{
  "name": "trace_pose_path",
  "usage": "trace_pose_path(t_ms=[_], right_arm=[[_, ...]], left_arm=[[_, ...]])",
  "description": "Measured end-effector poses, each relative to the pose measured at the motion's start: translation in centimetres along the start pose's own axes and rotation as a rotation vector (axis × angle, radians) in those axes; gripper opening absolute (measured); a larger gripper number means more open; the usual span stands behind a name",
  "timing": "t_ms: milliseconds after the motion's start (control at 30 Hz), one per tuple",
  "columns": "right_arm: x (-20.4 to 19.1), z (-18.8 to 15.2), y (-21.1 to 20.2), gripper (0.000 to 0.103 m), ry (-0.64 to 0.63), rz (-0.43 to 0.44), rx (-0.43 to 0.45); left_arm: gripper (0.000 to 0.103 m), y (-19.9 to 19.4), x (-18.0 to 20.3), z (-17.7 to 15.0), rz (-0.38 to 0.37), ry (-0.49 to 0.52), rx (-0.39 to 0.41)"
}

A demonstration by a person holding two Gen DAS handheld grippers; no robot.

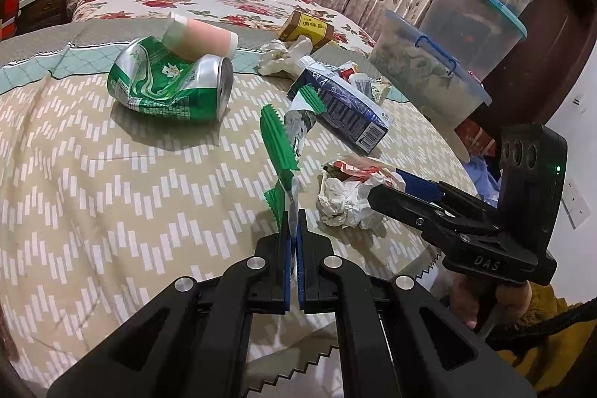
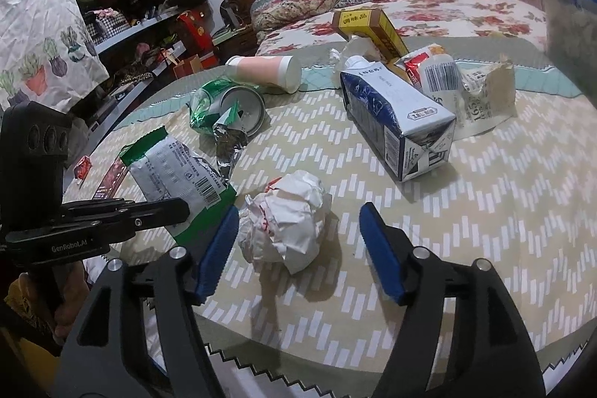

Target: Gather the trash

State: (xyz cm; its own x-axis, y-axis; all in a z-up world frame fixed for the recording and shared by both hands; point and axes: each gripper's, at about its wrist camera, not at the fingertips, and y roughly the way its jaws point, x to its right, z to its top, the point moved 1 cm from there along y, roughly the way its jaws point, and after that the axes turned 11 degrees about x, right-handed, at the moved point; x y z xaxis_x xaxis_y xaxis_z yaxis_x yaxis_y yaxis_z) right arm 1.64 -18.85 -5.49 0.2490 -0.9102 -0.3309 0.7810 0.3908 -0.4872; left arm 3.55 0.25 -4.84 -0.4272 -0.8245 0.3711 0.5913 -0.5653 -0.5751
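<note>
My left gripper is shut on a green and silver snack wrapper, which stands up from the jaws above the table; the wrapper also shows in the right wrist view. My right gripper is open, its blue pads on either side of a crumpled white paper ball, apart from it. The ball also shows in the left wrist view. A crushed green can, a pink paper cup, a blue and white carton and a yellow box lie on the patterned tablecloth.
More wrappers and tissue lie behind the carton. Stacked clear storage boxes stand at the table's right side. A bed is behind the table, shelves to the left. The table's front edge is near my right gripper.
</note>
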Motion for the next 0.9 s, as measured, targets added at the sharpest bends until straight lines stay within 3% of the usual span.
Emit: trace_pose_path(t_ms=[300, 367, 467, 667, 900], right_arm=[[-0.7, -0.3, 0.8, 0.071, -0.017, 0.02, -0.036], [-1.1, -0.6, 1.3, 0.051, -0.043, 0.026, -0.062], [-1.8, -0.8, 1.1, 0.042, -0.084, 0.024, -0.051], [-1.8, -0.3, -0.1, 0.041, -0.102, -0.023, 0.024], [-0.9, -0.4, 0.5, 0.041, -0.066, -0.025, -0.012]], left_arm=[[0.002, 0.2, 0.2, 0.0, 0.0, 0.003, -0.006], [0.002, 0.3, 0.5, 0.0, 0.001, 0.005, -0.006], [0.002, 0.3, 0.5, -0.1, 0.002, 0.007, -0.006], [0.002, 0.3, 0.5, -0.2, 0.0, 0.005, -0.006], [0.002, 0.3, 0.5, -0.2, -0.001, 0.003, -0.007]])
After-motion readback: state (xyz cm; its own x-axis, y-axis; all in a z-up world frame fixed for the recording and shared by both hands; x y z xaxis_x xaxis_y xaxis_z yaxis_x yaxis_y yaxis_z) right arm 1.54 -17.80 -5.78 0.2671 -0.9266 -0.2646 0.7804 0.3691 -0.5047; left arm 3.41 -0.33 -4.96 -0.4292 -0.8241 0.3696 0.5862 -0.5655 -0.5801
